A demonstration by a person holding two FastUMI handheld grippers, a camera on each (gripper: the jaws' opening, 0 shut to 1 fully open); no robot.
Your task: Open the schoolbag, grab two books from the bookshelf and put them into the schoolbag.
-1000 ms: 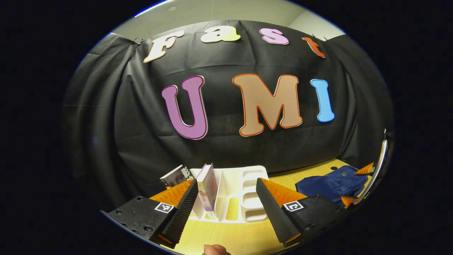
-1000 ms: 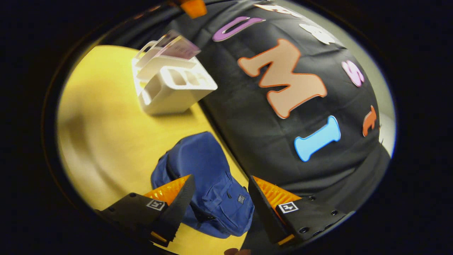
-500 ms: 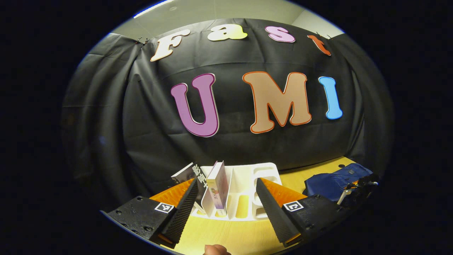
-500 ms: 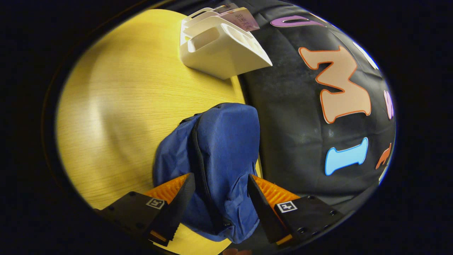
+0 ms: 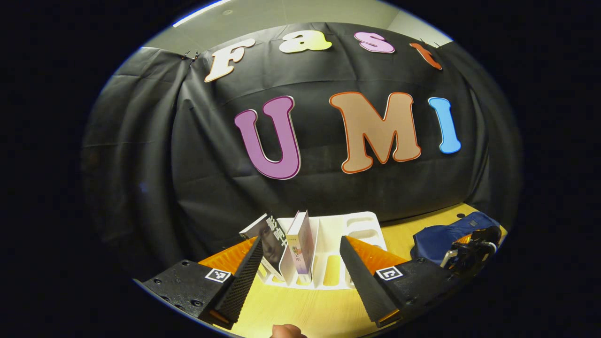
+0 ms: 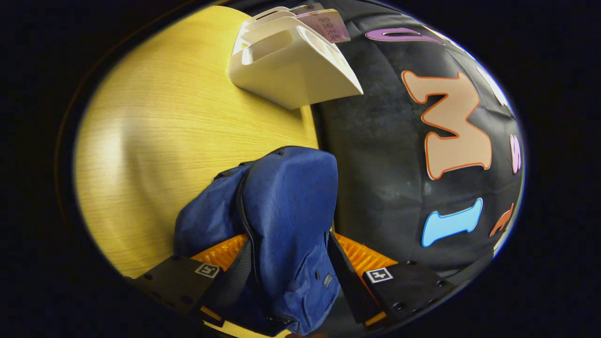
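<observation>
We see a yellow wood-grain table [image 6: 155, 122] against black cloth wall [image 5: 155, 155], pale ceiling [image 5: 281, 11] above. White bookshelf [image 5: 350, 230] at the table's back holds two leaning books [image 5: 288, 241]. Left gripper [image 5: 298, 274] hangs wide apart, empty, before the shelf. Blue schoolbag [image 6: 286, 211] lies by the wall; right gripper [image 6: 288, 277] straddles it, fingers [image 6: 235, 277] spread. Contact we can't tell. Bag's lower end is cut off; zipper state is unclear.
</observation>
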